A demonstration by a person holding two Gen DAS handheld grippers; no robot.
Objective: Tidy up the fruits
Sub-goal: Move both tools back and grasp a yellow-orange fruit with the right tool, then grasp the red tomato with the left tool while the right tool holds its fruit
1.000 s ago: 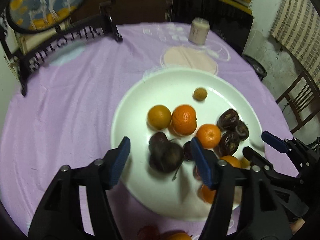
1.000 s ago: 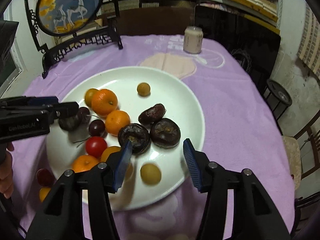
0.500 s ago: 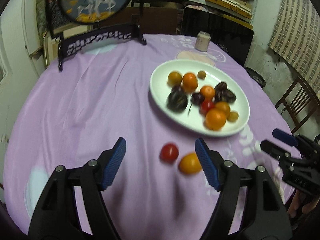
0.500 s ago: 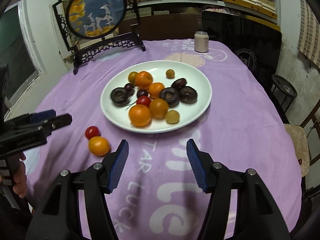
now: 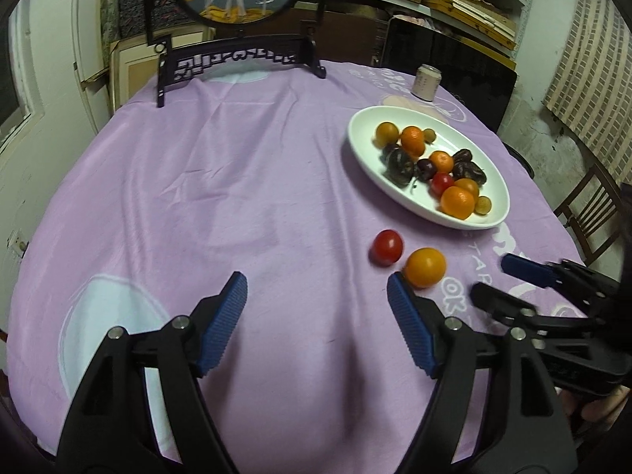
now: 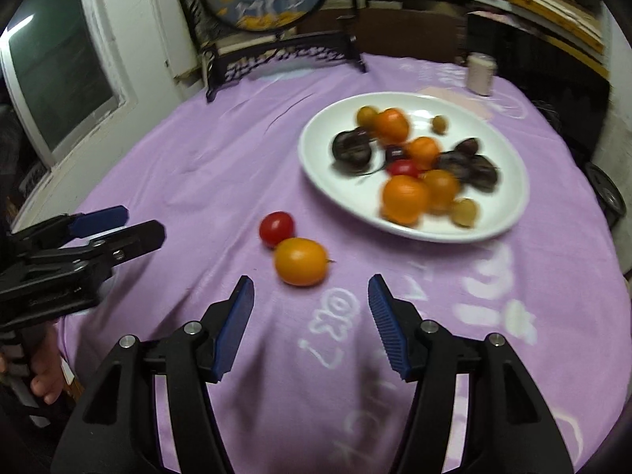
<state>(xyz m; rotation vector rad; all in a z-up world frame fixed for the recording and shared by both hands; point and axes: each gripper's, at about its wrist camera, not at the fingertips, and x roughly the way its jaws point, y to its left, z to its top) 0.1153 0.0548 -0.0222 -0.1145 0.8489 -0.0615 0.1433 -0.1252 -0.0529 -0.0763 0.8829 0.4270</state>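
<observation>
A white oval plate holds several fruits: oranges, dark plums, a red tomato and small yellow ones. On the purple cloth in front of it lie a loose red tomato and a loose orange fruit, side by side. My left gripper is open and empty, hovering over bare cloth left of the orange fruit. My right gripper is open and empty, just short of the orange fruit. Each gripper shows in the other's view, the left one at the left edge, the right one at the right.
A round painted screen on a black carved stand stands at the table's far edge. A pale can sits behind the plate. A wooden chair stands right of the table. A hand grips the left tool.
Both grippers pulled back from over the plate toward the near table edge. Their jaws opened wider. The loose tomato and orange fruit came into view.
</observation>
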